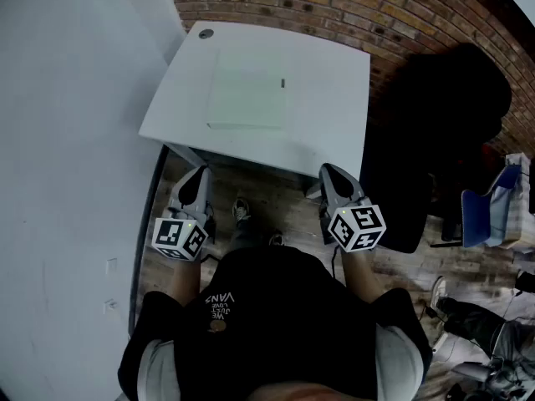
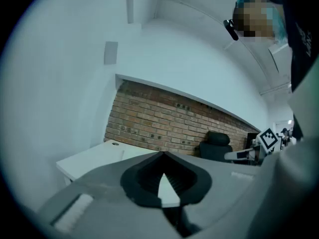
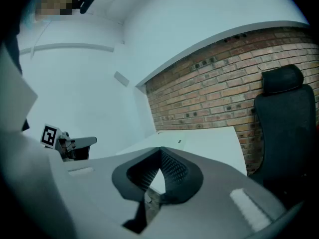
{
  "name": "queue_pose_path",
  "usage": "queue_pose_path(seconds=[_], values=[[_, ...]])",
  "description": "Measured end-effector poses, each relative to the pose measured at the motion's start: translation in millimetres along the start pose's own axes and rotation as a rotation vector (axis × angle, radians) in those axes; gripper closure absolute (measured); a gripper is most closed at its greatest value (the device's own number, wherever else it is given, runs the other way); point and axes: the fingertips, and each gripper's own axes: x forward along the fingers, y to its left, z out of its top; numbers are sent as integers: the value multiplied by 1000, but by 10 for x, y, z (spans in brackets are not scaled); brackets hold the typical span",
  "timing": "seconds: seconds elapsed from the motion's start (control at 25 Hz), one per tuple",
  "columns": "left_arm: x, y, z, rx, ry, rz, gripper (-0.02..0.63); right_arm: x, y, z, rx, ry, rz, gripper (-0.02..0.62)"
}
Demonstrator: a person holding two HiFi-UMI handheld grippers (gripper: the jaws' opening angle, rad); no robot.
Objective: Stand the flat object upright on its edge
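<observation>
A pale green flat board (image 1: 247,97) lies flat on the white table (image 1: 326,132), toward its left and far side. My left gripper (image 1: 196,174) is held in front of the table's near edge, jaws shut with nothing in them. My right gripper (image 1: 332,172) hovers near the same edge further right, also shut and empty. In the left gripper view the closed jaw tips (image 2: 162,155) point at the table (image 2: 94,158) and the brick wall. The right gripper view shows its tips (image 3: 160,150) closed, with the table (image 3: 209,143) beyond.
A black office chair (image 1: 435,140) stands right of the table, against the brick wall (image 1: 351,7). A white wall (image 1: 75,140) runs along the left. Blue and white items (image 1: 493,203) sit on the wooden floor at the far right. A small round grommet (image 1: 206,32) marks the table's far left corner.
</observation>
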Motion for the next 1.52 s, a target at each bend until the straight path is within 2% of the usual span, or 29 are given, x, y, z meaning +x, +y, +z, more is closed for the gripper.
queue_pose_path(seconds=[0.28,0.76,1.12,1.52], values=[[-72,-61,-40,5,-4,9,607,-66,1,44,23,-62,24,594],[-47,-108,-18,16,-23,21,607,3,-7,104,-14,-55,34,594],[162,123,135,7,-23,1,607,222,32,211,-1,-59,7,594],[424,706,310,19,10,-55,607,735,251,298,34,-86,-44,594]])
